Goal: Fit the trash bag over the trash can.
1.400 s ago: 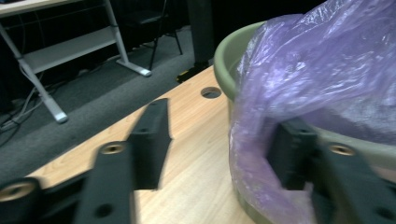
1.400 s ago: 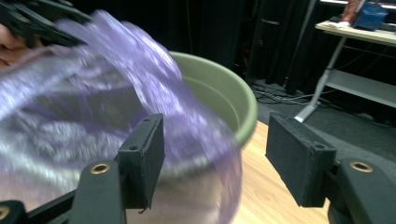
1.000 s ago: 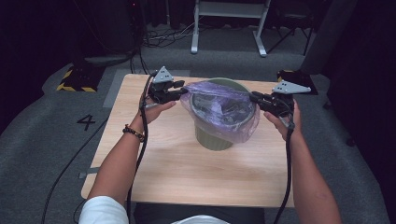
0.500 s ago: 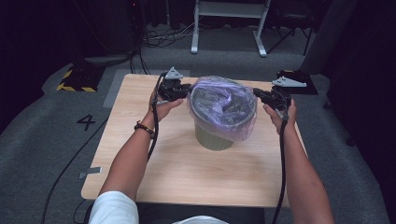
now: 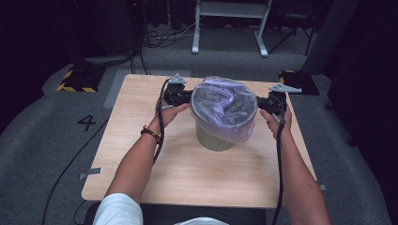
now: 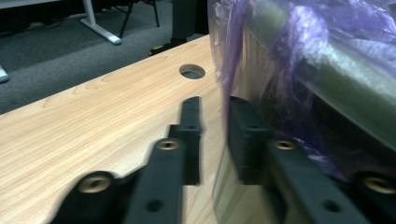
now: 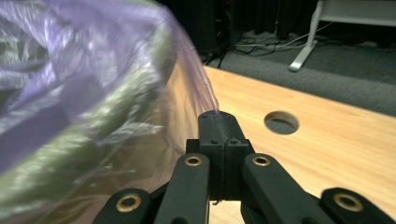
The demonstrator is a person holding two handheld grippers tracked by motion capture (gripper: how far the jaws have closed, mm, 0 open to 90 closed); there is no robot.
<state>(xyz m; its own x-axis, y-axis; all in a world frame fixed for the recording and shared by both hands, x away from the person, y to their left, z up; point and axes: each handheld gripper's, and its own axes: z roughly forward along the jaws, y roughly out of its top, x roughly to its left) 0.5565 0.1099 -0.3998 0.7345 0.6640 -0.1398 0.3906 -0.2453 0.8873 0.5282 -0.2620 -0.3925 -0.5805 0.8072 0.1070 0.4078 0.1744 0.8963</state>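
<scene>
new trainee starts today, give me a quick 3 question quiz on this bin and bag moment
1. True or false: the purple bag is already pulled over the rim of the green bin.
2. Which gripper has its jaws shut on the bag film? A) left gripper B) right gripper C) neither
3. Fill in: in the right gripper view, a round ____ shows in the wooden table.

Key
1. True: film drapes over the rim and down the outside.
2. B: its jaws are closed with film pinched between them; the left gripper's jaws stand apart, the film's edge at the gap.
3. Hole.
</scene>
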